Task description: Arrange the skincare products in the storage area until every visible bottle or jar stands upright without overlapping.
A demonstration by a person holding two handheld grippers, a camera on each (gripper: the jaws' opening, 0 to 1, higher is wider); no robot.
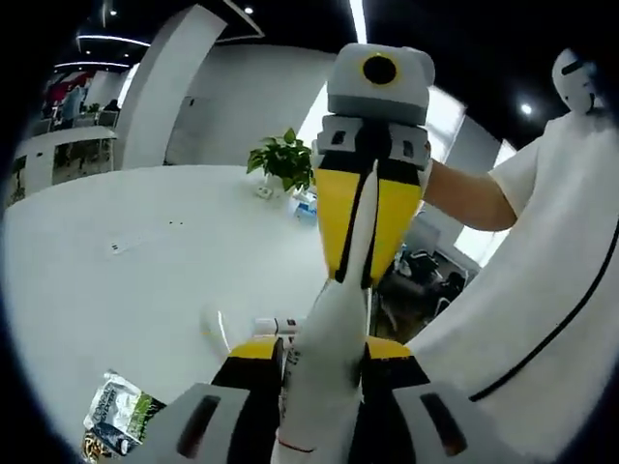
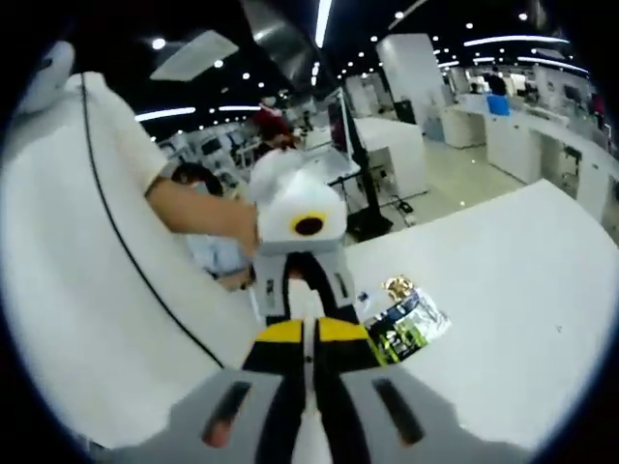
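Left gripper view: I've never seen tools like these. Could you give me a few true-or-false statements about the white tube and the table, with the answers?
1. The fingers of both the left gripper and the right gripper are closed on the white tube. True.
2. A potted plant stands on the table. True.
3. The right gripper is holding the foil packet. False: the foil packet lies on the table, untouched.
4. The table is black. False: it is white.
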